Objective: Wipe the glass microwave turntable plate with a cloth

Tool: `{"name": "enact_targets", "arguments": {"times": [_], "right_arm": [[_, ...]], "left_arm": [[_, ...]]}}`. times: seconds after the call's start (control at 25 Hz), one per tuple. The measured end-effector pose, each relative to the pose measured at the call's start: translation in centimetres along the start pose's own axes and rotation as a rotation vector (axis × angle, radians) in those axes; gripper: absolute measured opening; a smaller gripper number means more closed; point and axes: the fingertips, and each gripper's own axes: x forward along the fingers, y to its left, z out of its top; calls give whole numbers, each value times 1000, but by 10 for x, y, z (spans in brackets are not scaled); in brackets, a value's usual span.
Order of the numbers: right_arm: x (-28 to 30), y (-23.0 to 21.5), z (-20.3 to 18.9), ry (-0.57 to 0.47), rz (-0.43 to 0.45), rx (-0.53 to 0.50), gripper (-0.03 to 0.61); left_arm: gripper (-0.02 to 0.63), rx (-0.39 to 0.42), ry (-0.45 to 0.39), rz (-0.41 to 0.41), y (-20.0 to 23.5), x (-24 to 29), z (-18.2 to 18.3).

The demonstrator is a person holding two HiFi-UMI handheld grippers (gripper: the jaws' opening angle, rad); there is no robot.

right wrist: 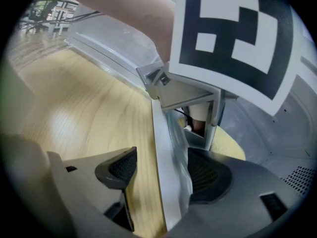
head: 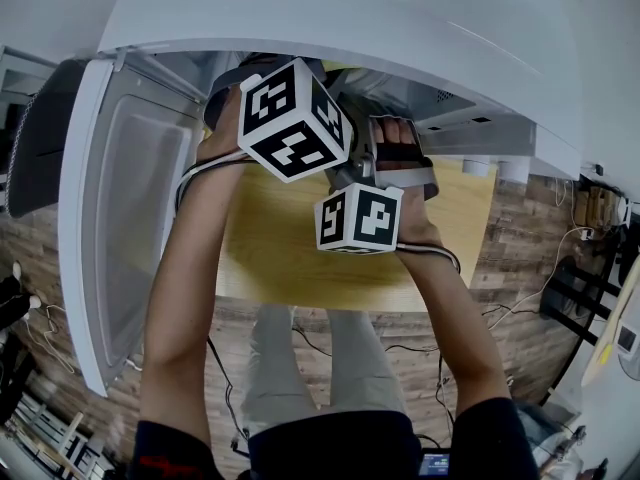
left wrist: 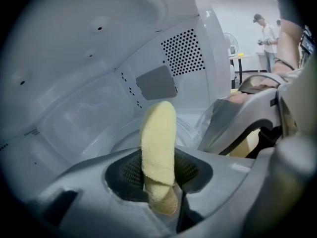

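Note:
Both grippers reach into the open white microwave (head: 330, 8). My left gripper (left wrist: 159, 170) is shut on a folded yellow cloth (left wrist: 158, 138) that sticks up past its jaws inside the cavity. The clear glass turntable plate (left wrist: 187, 129) lies beyond the cloth, and its right side rises toward my right gripper (right wrist: 163, 167). In the right gripper view the plate's rim (right wrist: 177, 148) runs edge-on between the jaws and lies against the right pad (right wrist: 208, 175). The cloth (right wrist: 230, 145) shows behind, under the left gripper's marker cube (right wrist: 233, 33).
The microwave door (head: 130, 208) hangs open at the left. The oven stands on a light wooden table (head: 300, 258) over a wood-pattern floor with cables. A perforated vent (left wrist: 183, 53) marks the cavity wall. A person (left wrist: 267, 36) stands far off in the room.

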Motion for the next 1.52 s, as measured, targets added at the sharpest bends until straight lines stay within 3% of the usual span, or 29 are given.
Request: {"name": "enact_targets", "arguments": {"times": [0.56,0.96,1.16,1.36,1.4,1.48,1.52], "right_arm": [[-11,0,8,-19,69,75,304],[-41,5,19,-28,114,152,304],[-61,1,24,-37,131,263,304],[-95,-13,31,-59,128,453,299],[-103,-18,32,-62,118,486,280],[-119,-26,35,-69,94,532,148],[-128,-28,36,-73,89,546,138]], "left_arm": [[121,-112,19,44,-8,-37,-23],[121,-302,21,59,-28,-86,-48],[121,-399,-8,80,-40,-112,-44],[121,-494,-9,114,-50,-147,-43],[121,-525,-17,117,-51,-155,-43],[121,-605,-43,125,-52,-174,-40],[121,-647,-63,129,-52,-185,-37]]}}
